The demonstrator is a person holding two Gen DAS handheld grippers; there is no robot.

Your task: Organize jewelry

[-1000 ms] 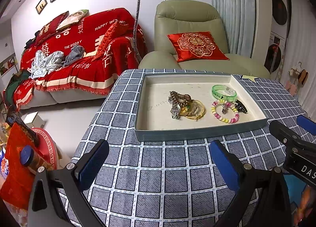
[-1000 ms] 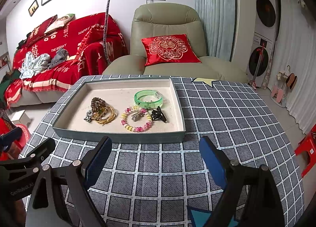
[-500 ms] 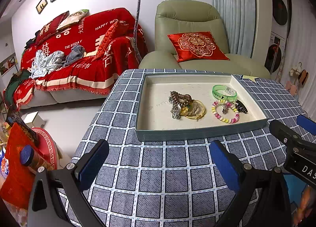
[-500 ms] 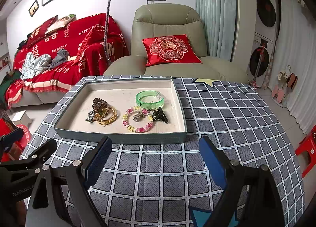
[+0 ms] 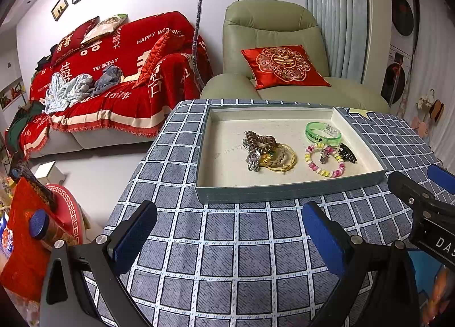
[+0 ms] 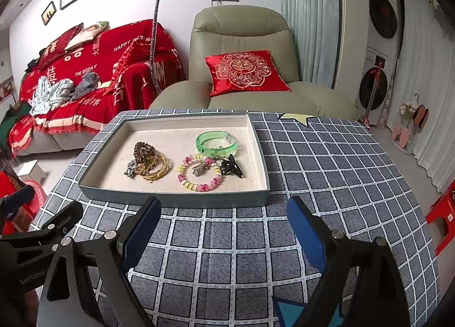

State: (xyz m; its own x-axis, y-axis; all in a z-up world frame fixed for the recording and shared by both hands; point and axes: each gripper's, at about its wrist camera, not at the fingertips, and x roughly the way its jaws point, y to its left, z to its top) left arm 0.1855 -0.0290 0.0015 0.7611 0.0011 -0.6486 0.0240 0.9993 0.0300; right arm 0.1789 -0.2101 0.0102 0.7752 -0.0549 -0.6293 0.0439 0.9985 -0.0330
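A: Where does the jewelry sit from the left gripper?

B: All of it lies in the shallow grey-green tray, ahead of the fingers and a little to their right, on the checked tabletop. The fingers are spread wide with only tablecloth between them, short of the tray's near wall.

A: And the right gripper?

B: Same posture. Its blue-padded fingers stand well apart, gripping nothing, just short of the tray, which sits ahead and slightly left of them.

A: What is inside?

B: From the right wrist view: a brown coiled bracelet touching a bundle of yellow cord bangles, with a small silver charm at their near left. Beside them, straight ahead of the gap between the fingers, a pink and yellow beaded bracelet rings a small metal clip. Beyond it lies a translucent green bangle, and a black claw clip rests just right of the beads.

A: Does the left view agree?

B: Yes. The green bangle and beaded bracelet lie toward the tray's right side, the brown coil nearer its middle. The right gripper's black frame shows at the right edge.
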